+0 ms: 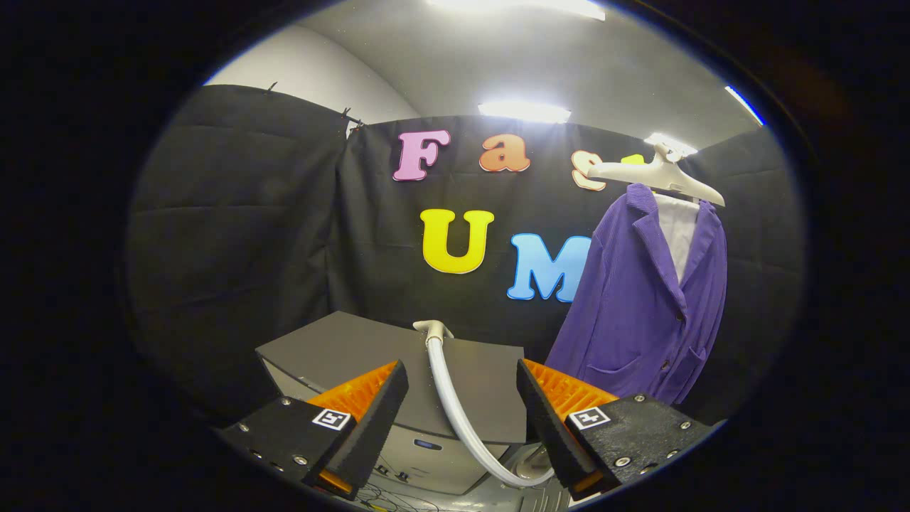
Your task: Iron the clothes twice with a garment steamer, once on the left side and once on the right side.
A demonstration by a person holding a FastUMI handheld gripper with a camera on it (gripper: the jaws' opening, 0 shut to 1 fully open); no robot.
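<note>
A purple cardigan [643, 306] over a white shirt hangs on a pale hanger [661, 174], beyond my fingers and off to the right. My gripper [462, 384] is open with nothing pressed between its fingers. In the gap between them runs the steamer's pale hose [455, 405], curving down from a nozzle-like end [432, 328] above the grey box toward the right finger. The hose lies farther off than the fingers and touches neither. The steamer's head is hidden from me.
A grey box-like unit [398, 370] stands just ahead of the fingers, with cables [384, 491] on the floor below it. Black cloth walls close the booth behind and to the left.
</note>
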